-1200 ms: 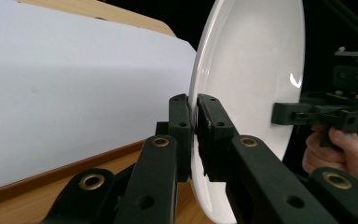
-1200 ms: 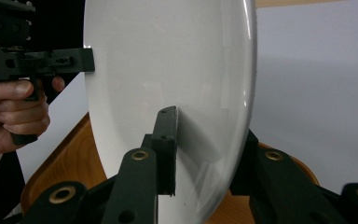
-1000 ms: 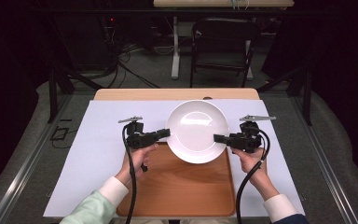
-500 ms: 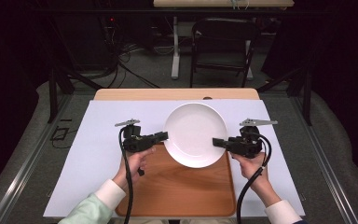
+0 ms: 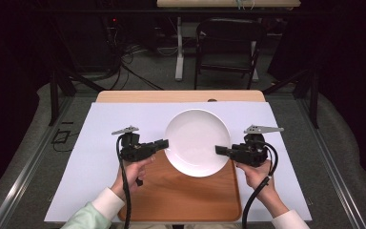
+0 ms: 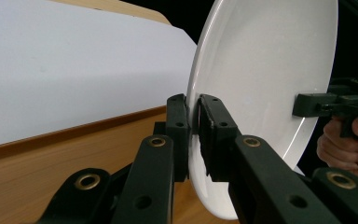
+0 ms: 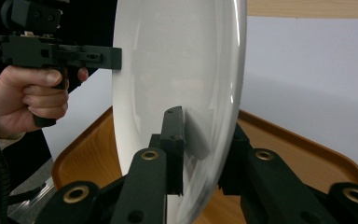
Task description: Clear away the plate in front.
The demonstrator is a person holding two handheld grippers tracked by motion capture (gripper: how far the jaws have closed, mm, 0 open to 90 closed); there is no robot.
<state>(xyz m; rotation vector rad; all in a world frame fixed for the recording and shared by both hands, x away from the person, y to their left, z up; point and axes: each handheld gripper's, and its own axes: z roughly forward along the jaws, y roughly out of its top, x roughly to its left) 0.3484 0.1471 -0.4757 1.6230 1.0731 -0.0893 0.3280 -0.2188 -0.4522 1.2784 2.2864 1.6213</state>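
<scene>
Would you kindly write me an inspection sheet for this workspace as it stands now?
Surface: white sheet over a wooden table; a wooden tray lies on it at the near edge.
Job's things: white plate, gripped at opposite rims above the tray.
Clutter: nothing seen.
Grippers: left tongs and right tongs each shut on the plate's rim.
Cables: one black cable trails from the left tongs, another from the right.
Surroundings: dark room, chair behind the table, floor wires.
</scene>
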